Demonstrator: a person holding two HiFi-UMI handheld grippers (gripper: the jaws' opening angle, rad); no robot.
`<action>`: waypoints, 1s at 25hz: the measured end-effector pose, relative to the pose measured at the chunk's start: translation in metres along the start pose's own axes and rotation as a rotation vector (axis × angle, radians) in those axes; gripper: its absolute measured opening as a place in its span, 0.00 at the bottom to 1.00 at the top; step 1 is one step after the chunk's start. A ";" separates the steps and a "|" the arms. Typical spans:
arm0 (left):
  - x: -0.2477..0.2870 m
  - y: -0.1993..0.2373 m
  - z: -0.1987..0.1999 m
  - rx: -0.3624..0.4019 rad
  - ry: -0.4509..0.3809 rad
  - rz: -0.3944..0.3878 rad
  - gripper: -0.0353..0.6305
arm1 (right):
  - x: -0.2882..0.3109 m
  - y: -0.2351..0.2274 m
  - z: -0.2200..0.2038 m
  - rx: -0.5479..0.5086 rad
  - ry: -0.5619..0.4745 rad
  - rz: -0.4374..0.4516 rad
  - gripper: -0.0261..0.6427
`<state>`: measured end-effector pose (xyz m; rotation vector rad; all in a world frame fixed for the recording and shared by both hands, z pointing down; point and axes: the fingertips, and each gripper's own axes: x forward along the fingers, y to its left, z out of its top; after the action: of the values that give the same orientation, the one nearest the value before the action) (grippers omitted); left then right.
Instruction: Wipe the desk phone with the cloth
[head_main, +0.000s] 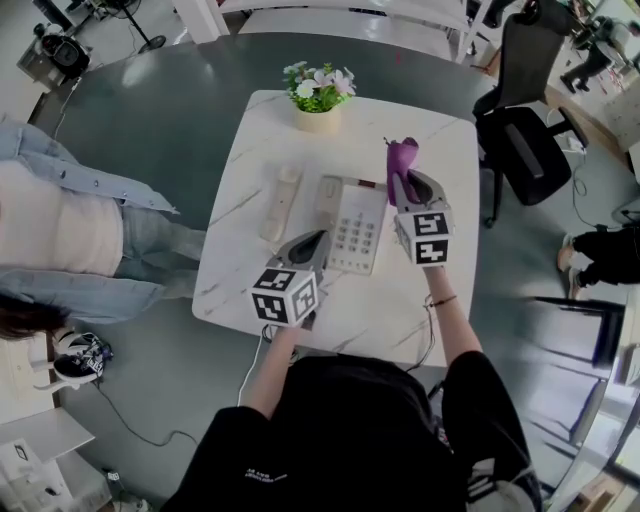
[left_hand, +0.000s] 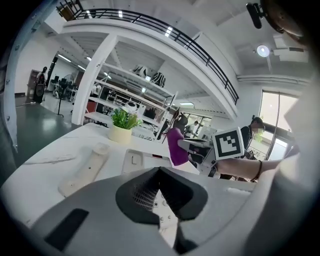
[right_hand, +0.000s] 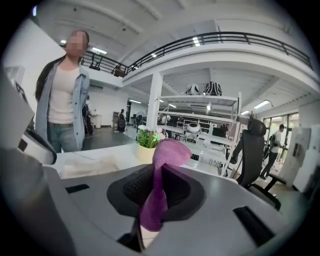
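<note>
The right gripper (head_main: 404, 186) has its jaws clamped on the purple cloth (head_main: 401, 157), held upright at the desk phone's (head_main: 356, 228) two o'clock, likely poised to wipe. The handset (head_main: 282, 203) lies on the desk (head_main: 440, 140) at nine o'clock (off its cradle, probably to bare it). The left gripper (head_main: 316, 243), jaws together and empty, hovers at seven o'clock

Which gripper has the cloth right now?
The right gripper: the purple cloth is pinched in it. The left gripper holds nothing, by the phone.
</note>
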<state>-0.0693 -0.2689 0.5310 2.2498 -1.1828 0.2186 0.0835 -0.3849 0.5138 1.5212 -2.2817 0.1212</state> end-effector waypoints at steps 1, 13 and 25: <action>0.002 0.000 -0.002 -0.004 0.004 -0.001 0.05 | 0.003 0.001 -0.002 -0.041 0.011 0.000 0.09; 0.011 0.010 -0.016 -0.049 0.040 0.002 0.05 | 0.035 0.037 -0.023 -0.178 0.083 0.109 0.09; 0.006 0.016 -0.031 -0.077 0.070 0.018 0.05 | 0.034 0.056 -0.032 -0.198 0.109 0.176 0.09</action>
<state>-0.0741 -0.2626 0.5655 2.1485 -1.1554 0.2526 0.0305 -0.3824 0.5638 1.1868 -2.2623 0.0248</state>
